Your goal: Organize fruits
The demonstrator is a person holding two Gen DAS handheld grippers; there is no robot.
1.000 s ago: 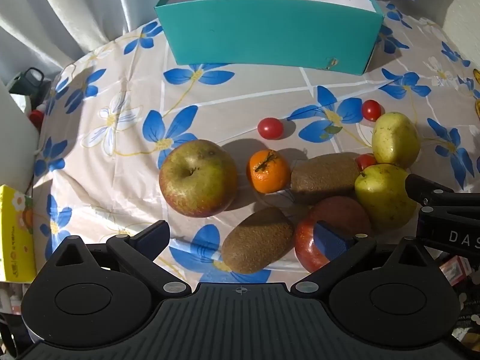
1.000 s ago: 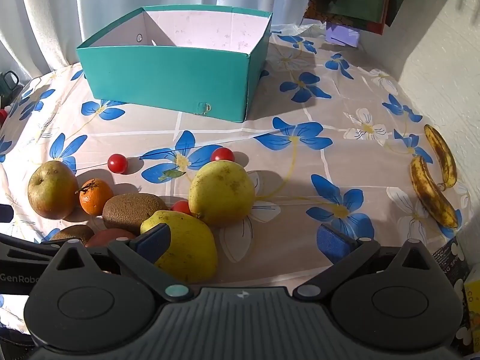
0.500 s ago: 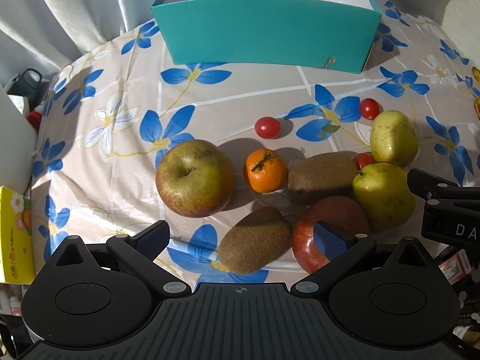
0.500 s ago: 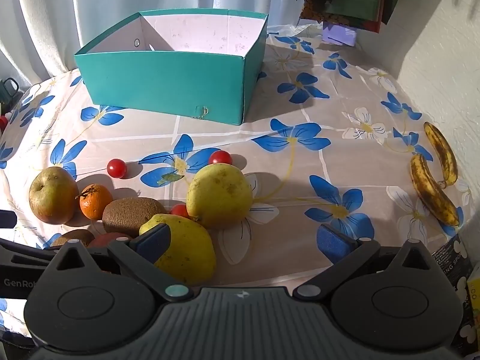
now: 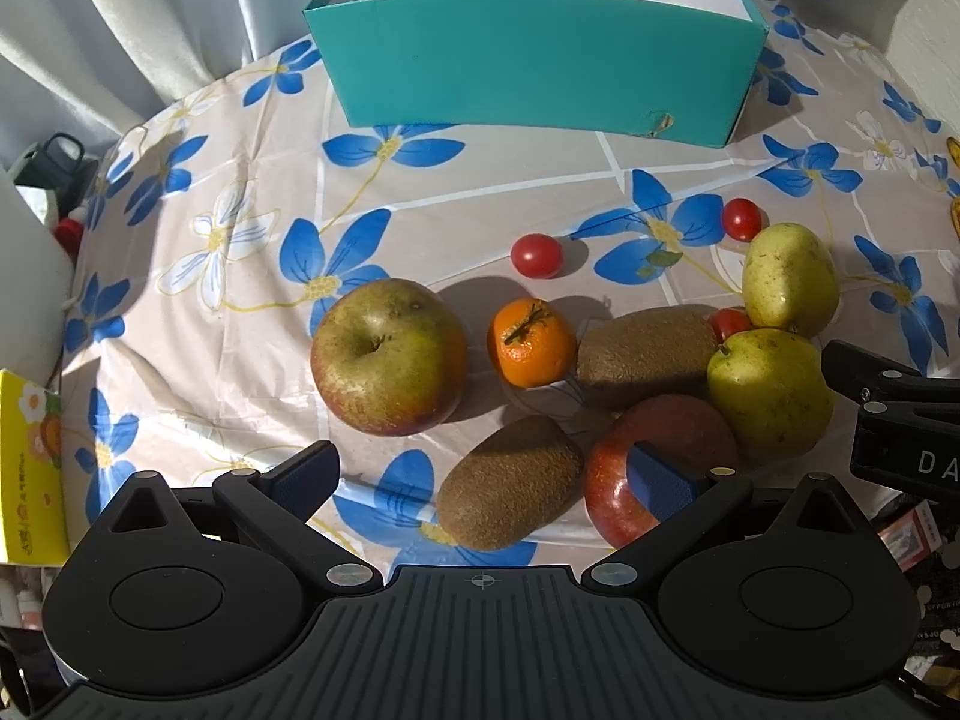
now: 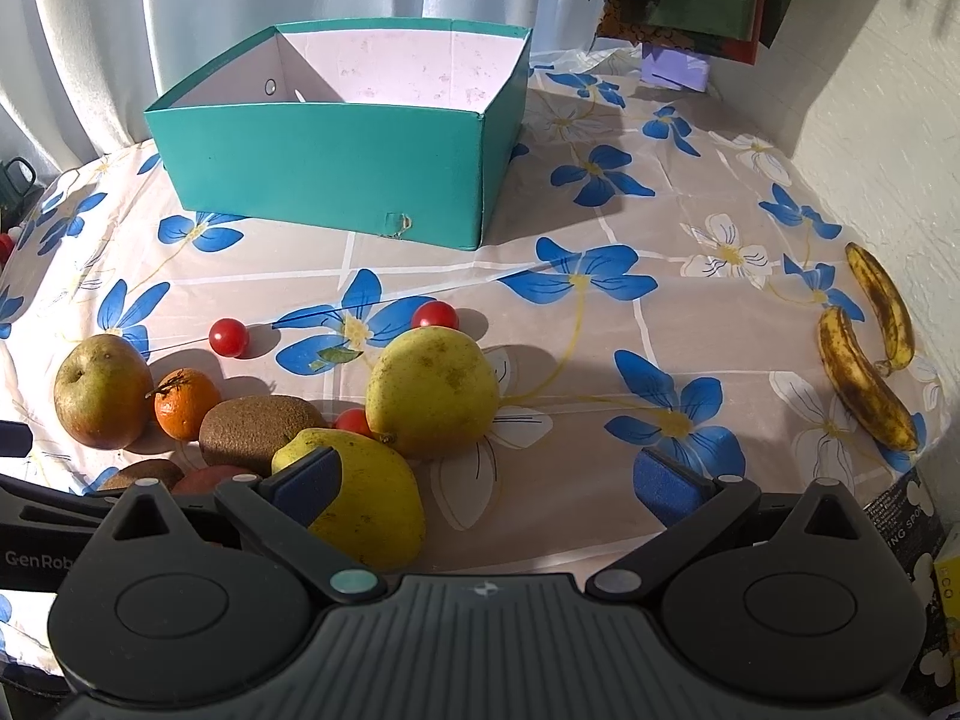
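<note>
1. The left gripper (image 5: 483,480) hangs over the near edge of the table (image 5: 240,360), jaws spread wide and holding nothing; a kiwi (image 5: 509,483) lies between its fingers, and its right pad overlaps a red apple (image 5: 612,480)
2. The right gripper (image 6: 486,489) is also spread and empty, its left pad in front of a pear (image 6: 372,492); whether pad and pear touch I cannot tell
3. The fruit sits clustered near the table's front: a green apple (image 5: 389,357), a tangerine (image 5: 531,342), a second kiwi (image 5: 648,354) and a second pear (image 6: 432,399) just behind the first
4. Three cherry tomatoes lie among them: one (image 5: 536,255) apart behind the tangerine, one (image 6: 435,315) behind the far pear, one (image 6: 353,422) wedged between pears and kiwi
5. Two spotted bananas (image 6: 864,378) lie well apart at the right, near the wall
6. The teal box (image 6: 336,174) stands open at the back; no fruit shows inside
</note>
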